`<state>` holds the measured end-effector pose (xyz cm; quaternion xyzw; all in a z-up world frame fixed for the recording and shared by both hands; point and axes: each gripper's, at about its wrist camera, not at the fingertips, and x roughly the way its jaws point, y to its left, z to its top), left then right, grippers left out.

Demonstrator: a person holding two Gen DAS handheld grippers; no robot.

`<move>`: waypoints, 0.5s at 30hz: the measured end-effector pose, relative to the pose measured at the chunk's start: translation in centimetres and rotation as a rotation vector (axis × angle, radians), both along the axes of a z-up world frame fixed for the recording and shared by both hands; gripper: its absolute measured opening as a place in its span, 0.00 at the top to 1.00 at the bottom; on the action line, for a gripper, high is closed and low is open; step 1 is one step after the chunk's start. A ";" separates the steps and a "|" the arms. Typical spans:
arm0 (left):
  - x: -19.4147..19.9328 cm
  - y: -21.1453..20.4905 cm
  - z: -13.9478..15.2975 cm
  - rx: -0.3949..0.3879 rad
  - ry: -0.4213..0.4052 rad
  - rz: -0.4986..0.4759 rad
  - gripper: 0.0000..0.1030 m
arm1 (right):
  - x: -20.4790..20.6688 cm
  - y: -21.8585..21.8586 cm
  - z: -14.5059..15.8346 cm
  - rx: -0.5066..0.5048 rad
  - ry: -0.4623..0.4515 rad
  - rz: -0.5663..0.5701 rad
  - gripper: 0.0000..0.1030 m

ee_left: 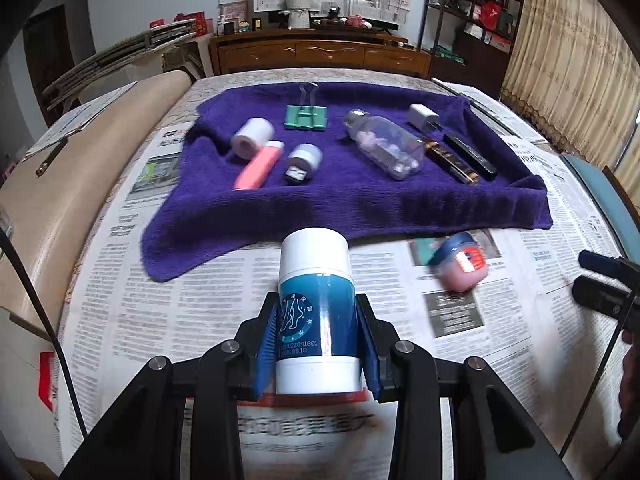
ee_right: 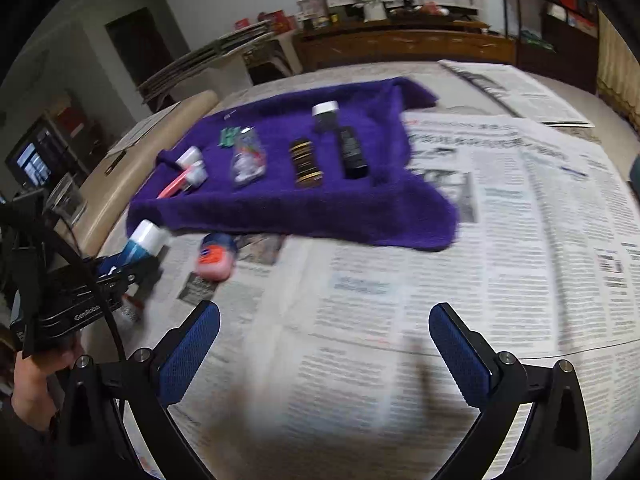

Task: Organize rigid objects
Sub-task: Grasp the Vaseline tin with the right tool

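My left gripper (ee_left: 316,340) is shut on a white and teal bottle (ee_left: 316,312), held just above the newspaper in front of the purple towel (ee_left: 352,200). The same bottle (ee_right: 144,242) shows at the left of the right wrist view. A small pink jar with a blue lid (ee_left: 460,262) lies on the newspaper to the right of it; it also shows in the right wrist view (ee_right: 214,258). On the towel lie a white roll (ee_left: 252,138), a pink highlighter (ee_left: 258,166), a green binder clip (ee_left: 306,116), a clear bottle (ee_left: 386,144) and a white charger (ee_left: 424,116). My right gripper (ee_right: 324,352) is open and empty above the newspaper.
Newspaper (ee_right: 440,280) covers the table. A beige chair back (ee_left: 80,184) stands along the left edge. A wooden cabinet (ee_left: 320,56) and shelves (ee_left: 476,20) stand behind. The right gripper's fingers (ee_left: 604,284) show at the right edge of the left wrist view.
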<state>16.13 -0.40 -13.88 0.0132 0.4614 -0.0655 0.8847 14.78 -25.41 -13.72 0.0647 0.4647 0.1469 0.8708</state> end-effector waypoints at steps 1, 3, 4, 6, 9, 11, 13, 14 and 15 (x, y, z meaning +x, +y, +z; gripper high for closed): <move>0.0 0.3 0.0 -0.007 0.002 0.001 0.67 | 0.1 1.0 -0.1 0.003 0.001 0.013 0.00; 0.1 1.0 0.1 -0.020 0.002 0.001 0.67 | 0.6 3.0 -0.4 -0.017 0.004 0.034 0.01; 0.1 1.3 0.2 -0.021 0.001 -0.005 0.67 | 0.8 4.1 -0.6 -0.029 0.006 0.045 0.02; 0.1 1.7 0.3 -0.024 -0.005 -0.010 0.67 | 1.4 5.9 -0.9 -0.057 0.008 0.049 0.07; 0.1 2.4 0.2 -0.038 -0.004 -0.015 0.67 | 2.4 8.0 -1.6 -0.072 0.028 0.039 0.16; 0.1 2.7 0.0 -0.046 -0.002 -0.018 0.67 | 2.8 9.0 -2.1 -0.082 0.040 0.031 0.21; 0.0 3.1 -0.1 -0.051 -0.002 -0.019 0.67 | 3.0 10.3 -2.2 -0.137 0.019 0.020 0.25; 0.0 3.4 0.0 -0.060 -0.001 -0.016 0.67 | 3.1 10.7 -2.2 -0.146 0.018 0.017 0.25; 0.0 3.5 0.0 -0.068 -0.001 -0.014 0.67 | 3.1 11.3 -2.3 -0.153 0.015 0.009 0.27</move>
